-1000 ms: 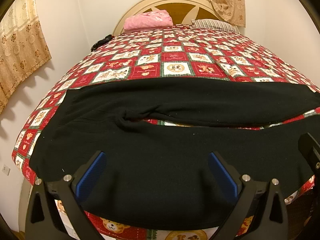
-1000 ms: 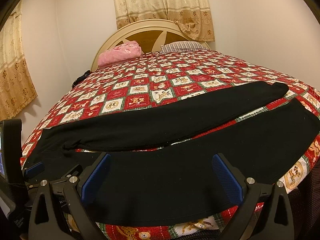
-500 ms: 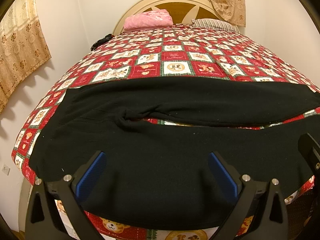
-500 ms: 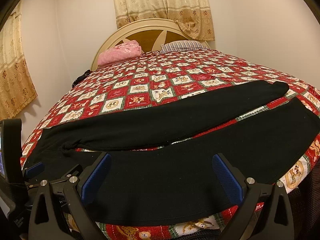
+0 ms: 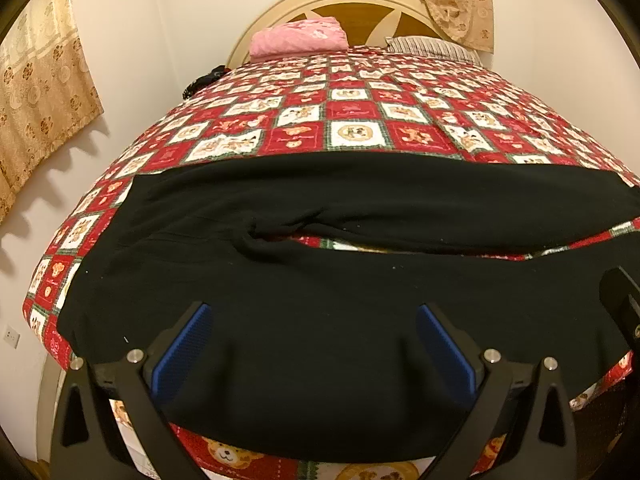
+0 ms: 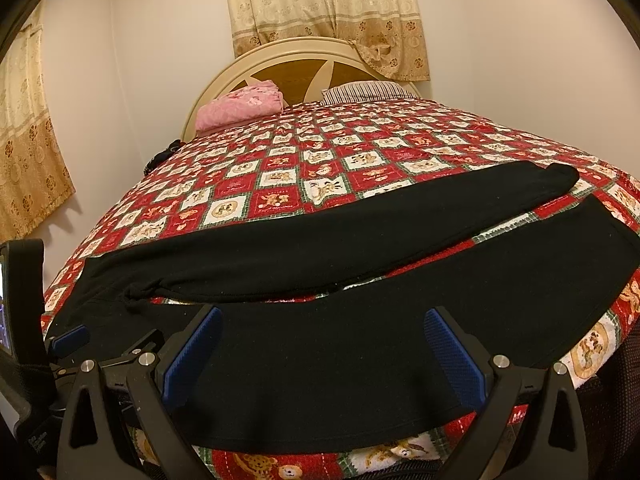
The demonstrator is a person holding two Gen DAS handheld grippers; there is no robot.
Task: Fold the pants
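— Cream walls, gold curtains, and a bed (image 5: 352, 120) under a red-and-white checked bear quilt. Where do the pants lie?

— Black pants (image 5: 320, 320) are spread flat across the near end of the bed, waist toward the left edge, both legs running right with a strip of quilt showing between them.

— And the left claw (image 5: 312, 344)?

— Wide open over the near leg, blue pads apart, nothing between them.

— The right claw (image 6: 320, 348)?

— Also wide open, holding nothing, above the same near leg further toward the cuffs.

— Anything else?

— A folded pink blanket (image 6: 240, 108) and a striped pillow (image 6: 364, 91) sit by the headboard (image 6: 288, 68).
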